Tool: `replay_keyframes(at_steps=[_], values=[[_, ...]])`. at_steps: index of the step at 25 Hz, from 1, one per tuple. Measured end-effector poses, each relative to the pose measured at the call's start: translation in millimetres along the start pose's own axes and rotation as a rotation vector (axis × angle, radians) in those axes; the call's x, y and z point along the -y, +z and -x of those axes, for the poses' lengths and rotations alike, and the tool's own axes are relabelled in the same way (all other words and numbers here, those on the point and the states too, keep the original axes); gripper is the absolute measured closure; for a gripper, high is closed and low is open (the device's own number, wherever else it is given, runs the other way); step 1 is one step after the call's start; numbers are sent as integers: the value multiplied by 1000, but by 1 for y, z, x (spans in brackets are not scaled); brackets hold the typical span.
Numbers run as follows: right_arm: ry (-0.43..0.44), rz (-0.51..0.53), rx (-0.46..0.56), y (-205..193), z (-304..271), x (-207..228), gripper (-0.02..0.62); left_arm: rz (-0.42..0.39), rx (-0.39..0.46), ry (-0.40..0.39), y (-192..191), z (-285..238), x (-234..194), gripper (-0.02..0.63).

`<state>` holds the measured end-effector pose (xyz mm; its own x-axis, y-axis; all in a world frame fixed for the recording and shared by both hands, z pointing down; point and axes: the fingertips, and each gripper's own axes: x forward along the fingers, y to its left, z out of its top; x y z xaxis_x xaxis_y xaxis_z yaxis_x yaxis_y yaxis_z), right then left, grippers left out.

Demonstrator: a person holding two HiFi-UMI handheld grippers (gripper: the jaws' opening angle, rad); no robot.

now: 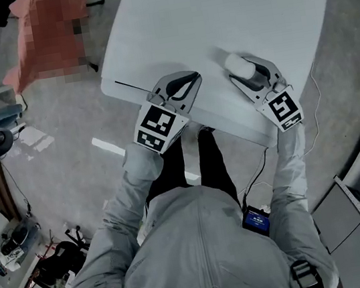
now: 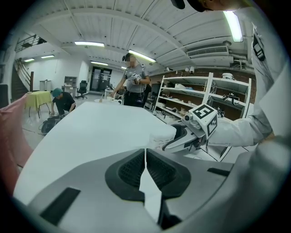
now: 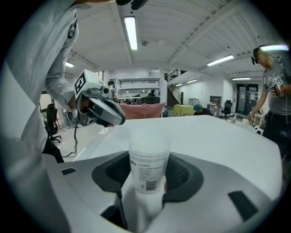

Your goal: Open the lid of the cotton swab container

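Cotton swab container sits upright between the jaws of the right hand-held gripper, whose dark pads press on its lower half from both sides. It is a clear, round tub with a printed label and barcode on its wall (the small print is too fine to read), and its pale lid is on top, closed. From the head view it shows over the near right part of the white table, close to the edge in front of the person; whether its base touches the tabletop cannot be told.

To its left, well apart from it, the left hand-held gripper is over the same near edge of the table. Its jaws are clenched together with nothing between them.

Both tools are held by a person in a pale grey jacket. Farther off, someone stands at the table's far end, another person crouches on the floor, and white shelving lines the wall.
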<state>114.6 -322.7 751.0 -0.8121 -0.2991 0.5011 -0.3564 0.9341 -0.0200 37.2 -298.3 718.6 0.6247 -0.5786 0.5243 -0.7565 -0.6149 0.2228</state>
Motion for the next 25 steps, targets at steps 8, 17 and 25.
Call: replay_keyframes(at_steps=[8,17,25], values=[[-54,-55,47,49,24,-28,362,-45,18,-32,23,42,9,578],[-218,-99,172,134,87,-54,363,-125,106,-70,85,98,35,578],[-328,-62,162,191,111,-74,364,-157,187,-81,125,142,36,578]])
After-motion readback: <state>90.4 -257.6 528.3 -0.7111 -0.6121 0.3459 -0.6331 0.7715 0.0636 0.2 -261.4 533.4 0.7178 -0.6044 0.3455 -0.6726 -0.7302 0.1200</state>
